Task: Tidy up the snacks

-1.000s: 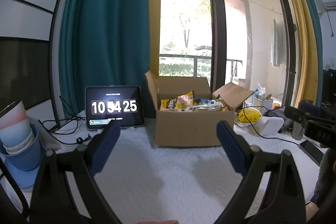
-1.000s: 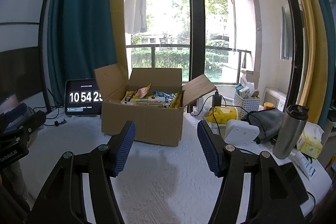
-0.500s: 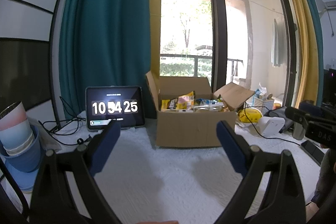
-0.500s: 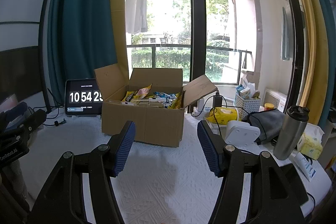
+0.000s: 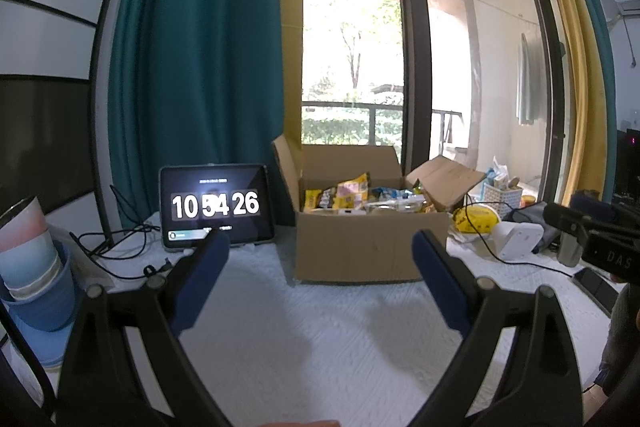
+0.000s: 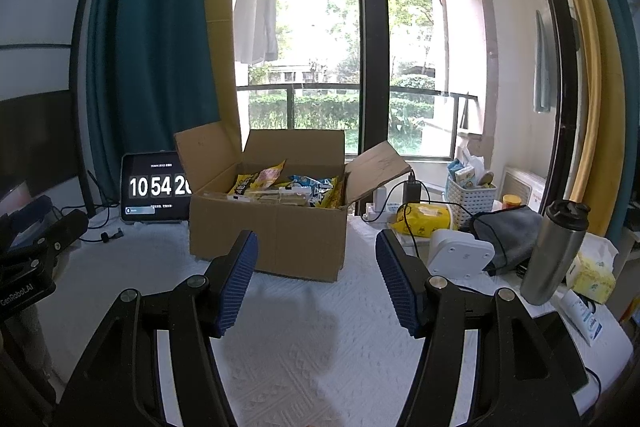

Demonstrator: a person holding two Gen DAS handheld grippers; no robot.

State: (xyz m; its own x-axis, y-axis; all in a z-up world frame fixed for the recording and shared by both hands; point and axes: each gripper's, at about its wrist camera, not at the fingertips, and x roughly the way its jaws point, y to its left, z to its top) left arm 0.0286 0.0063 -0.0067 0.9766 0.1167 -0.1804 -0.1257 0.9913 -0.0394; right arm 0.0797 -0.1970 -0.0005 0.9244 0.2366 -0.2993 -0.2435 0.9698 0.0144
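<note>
L gripper [image 5: 320, 251] released | R gripper [image 6: 316, 247] released | snack box [image 6: 268, 227] flaps up, full

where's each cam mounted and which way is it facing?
Left wrist: on the left gripper, facing the cardboard box of snacks by the window; both open fingers show, right gripper at the right edge.
Right wrist: on the right gripper, facing the box from further right; left gripper at the left edge.
Shared: box, clock tablet, white tablecloth.

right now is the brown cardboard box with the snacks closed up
No, the brown cardboard box stands with its flaps folded open, and colourful snack packets show inside it.
</note>
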